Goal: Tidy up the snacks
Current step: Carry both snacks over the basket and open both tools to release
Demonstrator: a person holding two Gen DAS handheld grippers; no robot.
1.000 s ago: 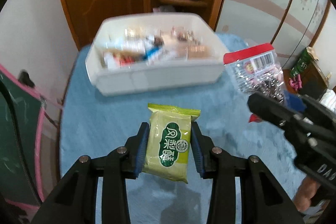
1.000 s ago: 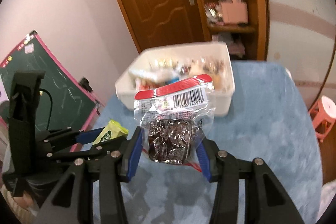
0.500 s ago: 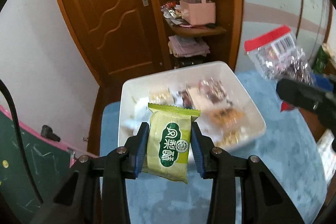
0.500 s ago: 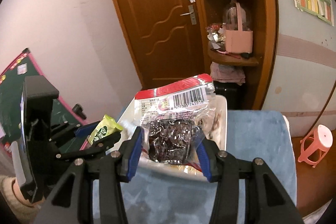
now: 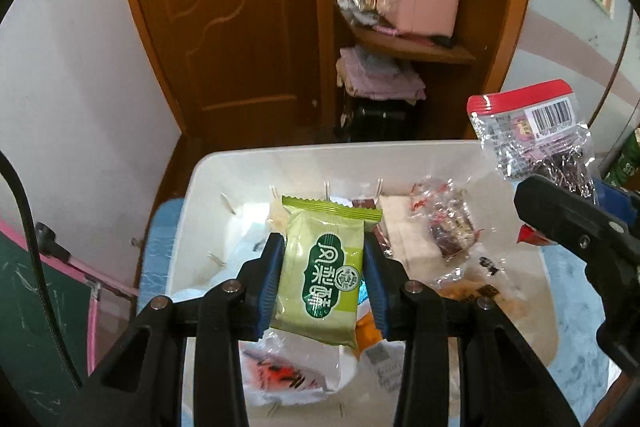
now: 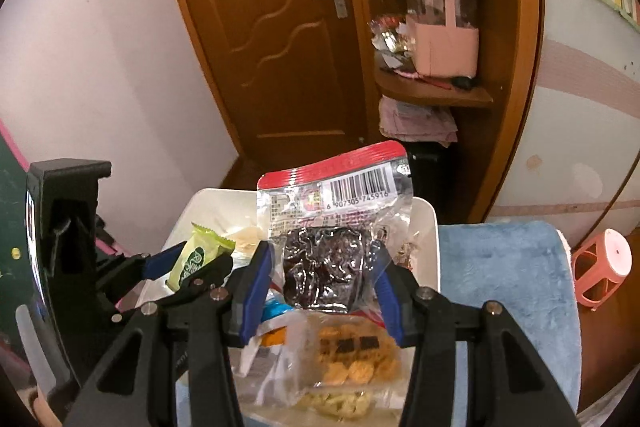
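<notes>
Left gripper (image 5: 324,273) holds green packet (image 5: 322,277) inside white bin's rim (image 5: 320,151).

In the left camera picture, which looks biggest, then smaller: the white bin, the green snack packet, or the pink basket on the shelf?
1. white bin
2. green snack packet
3. pink basket

The packet sits closest to the camera, so it only looks larger than the basket.

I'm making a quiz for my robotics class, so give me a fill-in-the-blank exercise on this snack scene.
1. The left gripper is shut on a ____ packet.
2. The clear bag in the right gripper has a ____ top strip.
3. Both snacks hang over the white ____.
4. On the shelf stands a ____ basket.

Missing words: green; red; bin; pink
</notes>
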